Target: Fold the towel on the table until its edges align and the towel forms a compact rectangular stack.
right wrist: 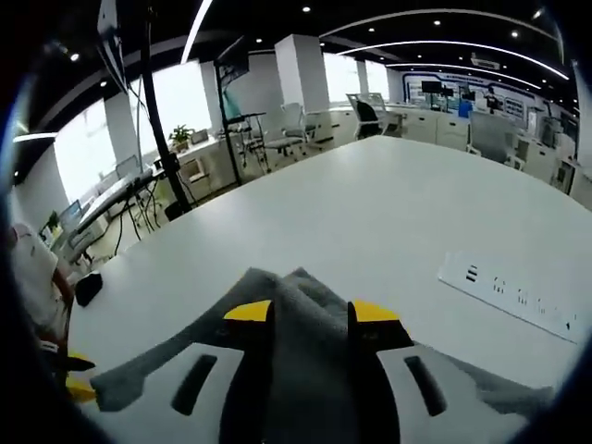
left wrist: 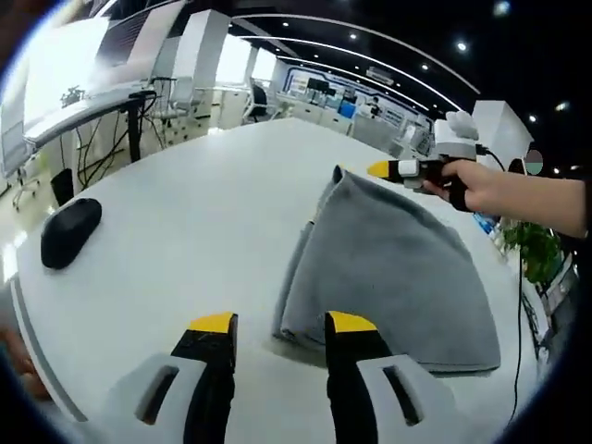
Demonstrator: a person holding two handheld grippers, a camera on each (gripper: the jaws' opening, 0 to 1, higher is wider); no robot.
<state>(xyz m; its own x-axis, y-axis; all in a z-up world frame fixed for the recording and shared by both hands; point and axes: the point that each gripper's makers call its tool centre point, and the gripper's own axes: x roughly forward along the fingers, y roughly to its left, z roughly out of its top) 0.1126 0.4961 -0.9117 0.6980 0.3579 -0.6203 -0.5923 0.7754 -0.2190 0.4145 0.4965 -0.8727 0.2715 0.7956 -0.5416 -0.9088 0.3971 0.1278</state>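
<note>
A grey towel (left wrist: 384,268) lies folded over on the white table (left wrist: 203,203), with its far corner lifted. In the left gripper view my left gripper (left wrist: 282,324) stands open just before the towel's near edge, with nothing between its yellow-tipped jaws. A hand holds the right gripper (left wrist: 379,169) at the towel's raised far corner. In the right gripper view my right gripper (right wrist: 311,313) is shut on a bunched fold of the towel (right wrist: 157,365), which drapes down on both sides of the jaws.
A black mouse (left wrist: 69,231) lies on the table to the left of the towel. A white power strip (right wrist: 509,291) lies flat on the table (right wrist: 370,213). A person (right wrist: 32,268) stands at the table's edge. Desks and chairs fill the room behind.
</note>
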